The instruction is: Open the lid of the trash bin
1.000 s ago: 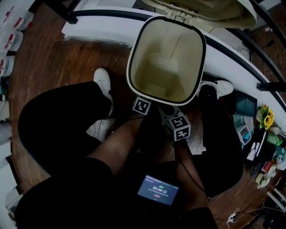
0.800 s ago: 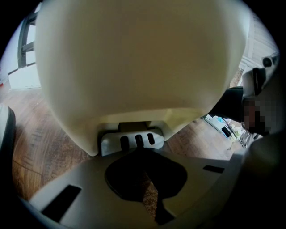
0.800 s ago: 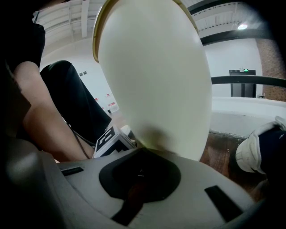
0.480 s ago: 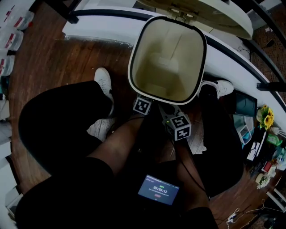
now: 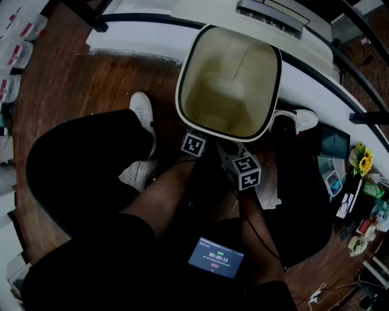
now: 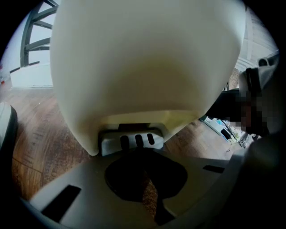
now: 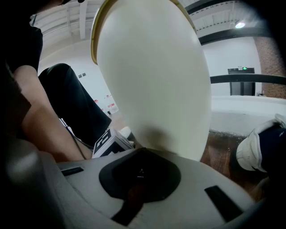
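At the far left of my head view is bare wooden floor (image 5: 79, 79) and the person's left shoe (image 5: 140, 109), just beside the trash bin (image 5: 178, 97), which stands on the floor between their feet. My left tongs (image 6: 144, 153) are down low at the foot of the bin. In the left gripper view the two dark pads meet at the tips with nothing held between them, only a thin wedge of floor showing behind. Those tips rest right against the grey ribbed pedal (image 6: 131, 141) under the cream wall. I judge they are pressing it down, though I cannot confirm the force from here. Moving across, the bin's mouth is fully exposed and I can look straight into its bare interior. The lid (image 5: 267, 13) is swung up and back behind the far rim, against the white rail. So the opening itself looks done to me. What is left, as I read it, is only to hold the pedal or release it cleanly. My right tongs (image 7: 140, 154) are closed too, pads together on nothing, hovering just beside the rounded bin wall near the left gripper's marker cube and taking no part. Further right sits the other shoe (image 5: 301, 118).
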